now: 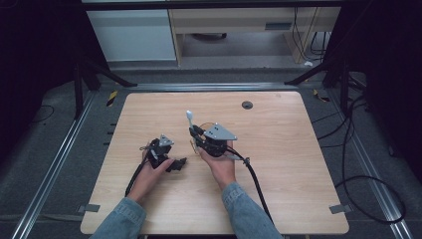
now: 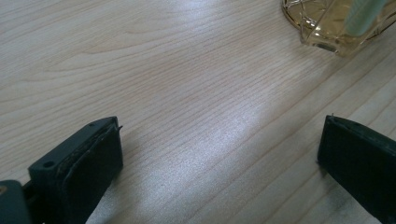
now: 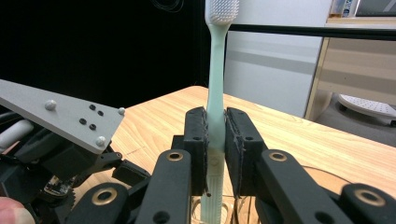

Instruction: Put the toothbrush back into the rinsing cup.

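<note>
A mint-green toothbrush (image 3: pixel 215 60) stands upright, bristle head up, with my right gripper (image 3: pixel 215 116) shut on its handle. Its lower end reaches into an amber glass cup (image 3: pixel 233 205) just beneath the jaws. From above, the toothbrush (image 1: pixel 189 118) rises ahead of the right gripper (image 1: pixel 195 132) near the table's middle, with the cup (image 1: pixel 193 146) partly hidden under it. My left gripper (image 1: pixel 178 163) lies low on the table, just left of the cup. Its jaws (image 2: pixel 219 158) are open over bare wood, and the cup (image 2: pixel 336 28) sits beyond them at the upper right.
The light wooden table (image 1: pixel 278 149) has a dark round grommet (image 1: pixel 247 104) near its far edge. Black cables trail from both grippers toward the near edge. Cabinets and stand legs are beyond the table.
</note>
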The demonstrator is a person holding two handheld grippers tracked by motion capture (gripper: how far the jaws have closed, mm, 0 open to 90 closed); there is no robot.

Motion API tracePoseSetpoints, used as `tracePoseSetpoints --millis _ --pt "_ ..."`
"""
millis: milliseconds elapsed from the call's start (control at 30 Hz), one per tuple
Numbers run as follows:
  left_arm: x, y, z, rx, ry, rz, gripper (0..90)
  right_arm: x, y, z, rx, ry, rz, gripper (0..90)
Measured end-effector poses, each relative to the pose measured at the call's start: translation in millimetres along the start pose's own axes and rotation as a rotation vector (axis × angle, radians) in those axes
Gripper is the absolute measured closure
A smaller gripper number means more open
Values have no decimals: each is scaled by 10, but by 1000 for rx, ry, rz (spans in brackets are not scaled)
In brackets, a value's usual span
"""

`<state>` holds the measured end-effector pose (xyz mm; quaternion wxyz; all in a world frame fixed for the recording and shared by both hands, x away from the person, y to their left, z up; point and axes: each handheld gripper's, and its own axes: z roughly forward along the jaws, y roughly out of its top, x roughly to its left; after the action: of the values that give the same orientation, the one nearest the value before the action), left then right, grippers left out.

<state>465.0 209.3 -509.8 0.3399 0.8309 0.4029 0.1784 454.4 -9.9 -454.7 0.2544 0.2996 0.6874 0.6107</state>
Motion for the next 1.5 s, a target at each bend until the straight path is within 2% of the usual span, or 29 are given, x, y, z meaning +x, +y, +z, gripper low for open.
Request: tracePoseSetpoints --millis 767,1167,1500 --pt "-1 0 0 0 1 0 0 7 -49 5 -9 10 -18 794" --pt "1 0 0 0 1 2 0 13 -134 29 -9 13 -33 794" --pt "2 1 0 0 2 3 0 6 -129 31 -30 5 -36 794"
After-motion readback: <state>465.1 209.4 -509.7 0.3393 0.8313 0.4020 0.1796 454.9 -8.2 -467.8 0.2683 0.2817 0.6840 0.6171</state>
